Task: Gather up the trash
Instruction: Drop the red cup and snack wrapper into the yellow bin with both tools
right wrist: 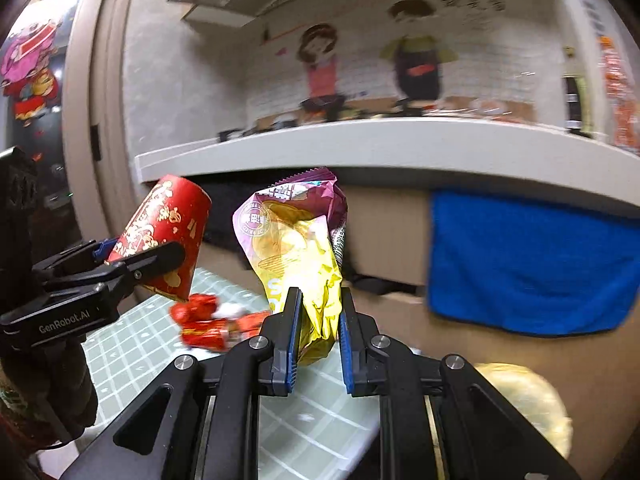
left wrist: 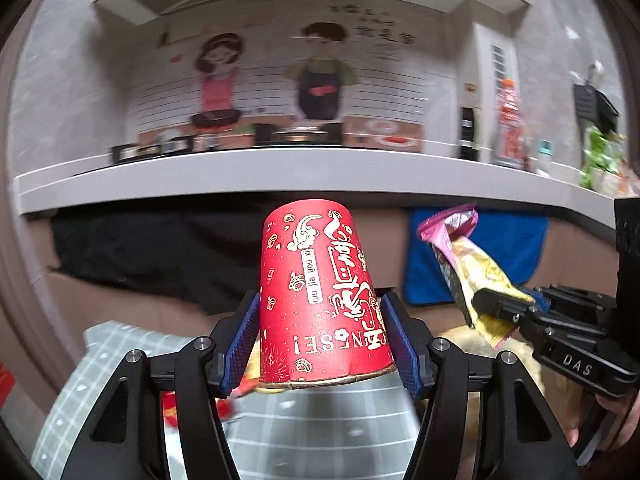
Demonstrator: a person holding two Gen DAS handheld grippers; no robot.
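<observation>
My left gripper [left wrist: 320, 316] is shut on a red paper cup [left wrist: 320, 296] with gold print, held upside down in the air; its blue pads press the cup's sides near the rim. The same cup [right wrist: 168, 232] and left gripper [right wrist: 136, 268] show at the left of the right wrist view. My right gripper [right wrist: 318, 320] is shut on a crumpled yellow and purple chip bag [right wrist: 296, 248], whose top sticks up above the fingers. In the left wrist view that bag [left wrist: 468, 264] hangs from the right gripper [left wrist: 508, 308] at the right.
A green checked mat [right wrist: 132, 344] lies below, with red wrappers [right wrist: 212, 320] on it. Behind runs a white counter edge [left wrist: 256, 176] bearing pots and bottles, and a blue towel [right wrist: 532, 264] hangs under it. A yellowish round object [right wrist: 528, 400] sits low at the right. A hand [left wrist: 624, 420] holds the right gripper.
</observation>
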